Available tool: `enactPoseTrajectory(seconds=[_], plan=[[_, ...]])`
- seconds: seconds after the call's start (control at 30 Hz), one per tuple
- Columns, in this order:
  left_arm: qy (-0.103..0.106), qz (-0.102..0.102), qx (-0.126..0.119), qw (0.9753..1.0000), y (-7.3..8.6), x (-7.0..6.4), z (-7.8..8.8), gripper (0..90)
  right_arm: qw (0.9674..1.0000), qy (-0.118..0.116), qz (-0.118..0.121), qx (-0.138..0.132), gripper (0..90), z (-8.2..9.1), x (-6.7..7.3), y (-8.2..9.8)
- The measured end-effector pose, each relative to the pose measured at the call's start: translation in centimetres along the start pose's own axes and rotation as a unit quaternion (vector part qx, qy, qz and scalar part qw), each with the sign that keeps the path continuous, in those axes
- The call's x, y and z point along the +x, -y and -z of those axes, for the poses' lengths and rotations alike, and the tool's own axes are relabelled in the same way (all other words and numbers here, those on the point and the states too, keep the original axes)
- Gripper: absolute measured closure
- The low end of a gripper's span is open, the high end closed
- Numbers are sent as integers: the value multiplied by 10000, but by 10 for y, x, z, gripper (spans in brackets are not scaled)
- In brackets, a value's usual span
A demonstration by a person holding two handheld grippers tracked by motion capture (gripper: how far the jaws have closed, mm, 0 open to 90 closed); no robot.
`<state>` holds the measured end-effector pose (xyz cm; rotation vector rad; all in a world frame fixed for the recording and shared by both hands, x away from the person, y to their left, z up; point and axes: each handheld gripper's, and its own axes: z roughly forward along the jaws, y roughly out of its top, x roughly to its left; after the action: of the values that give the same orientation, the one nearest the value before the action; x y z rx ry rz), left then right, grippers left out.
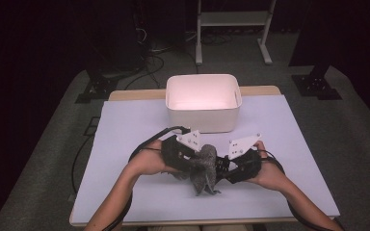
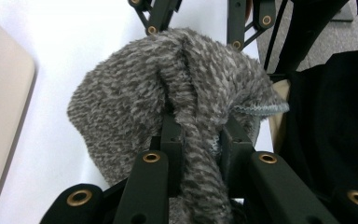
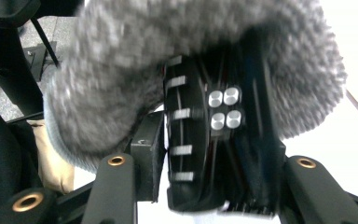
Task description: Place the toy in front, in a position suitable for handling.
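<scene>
Grey fuzzy sock [image 1: 204,168], long axis toward the person, pinched by left tongs [image 1: 192,161]; right tongs [image 1: 220,167] spread inside it.

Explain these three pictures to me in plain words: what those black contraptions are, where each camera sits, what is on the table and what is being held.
There is no robot here: a person holds a hand tool with two black jaws in each hand. The high view looks down on the table. It shows the left gripper, the right gripper and an empty white tub beyond them. The other two pictures come from cameras riding on each tool, looking along its jaws. Between the tools is a fuzzy grey knitted cloth, possibly a sock. In the left gripper view the jaws pinch a fold of it. In the blurred right gripper view the cloth drapes over the jaws, with a black ribbed part between them.
</scene>
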<state>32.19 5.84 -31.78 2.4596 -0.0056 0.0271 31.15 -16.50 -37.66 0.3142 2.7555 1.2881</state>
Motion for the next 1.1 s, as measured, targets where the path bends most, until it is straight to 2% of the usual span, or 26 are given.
enactPoseTrajectory(seconds=[0.3,0.5,0.6,0.7,0.83,1.1], plan=[[47,7,14,10000,-1,1,-3,751,9994,17,143,328,540,-1,0,-7],[94,-35,-14,9999,-4,0,-7,751,9987,-64,116,498,517,-1,-1,-7],[117,-59,-24,9999,-6,0,-9,751,9986,-81,91,521,540,-1,-2,-6],[128,-55,-65,9999,-7,-1,-10,751,9987,-123,33,486,553,1,-2,-3],[128,-22,-25,9999,-5,0,-13,751,9992,-47,52,383,566,5,-1,6],[129,51,-8,9999,1,2,-15,750,9995,58,-275,124,569,15,3,30]])
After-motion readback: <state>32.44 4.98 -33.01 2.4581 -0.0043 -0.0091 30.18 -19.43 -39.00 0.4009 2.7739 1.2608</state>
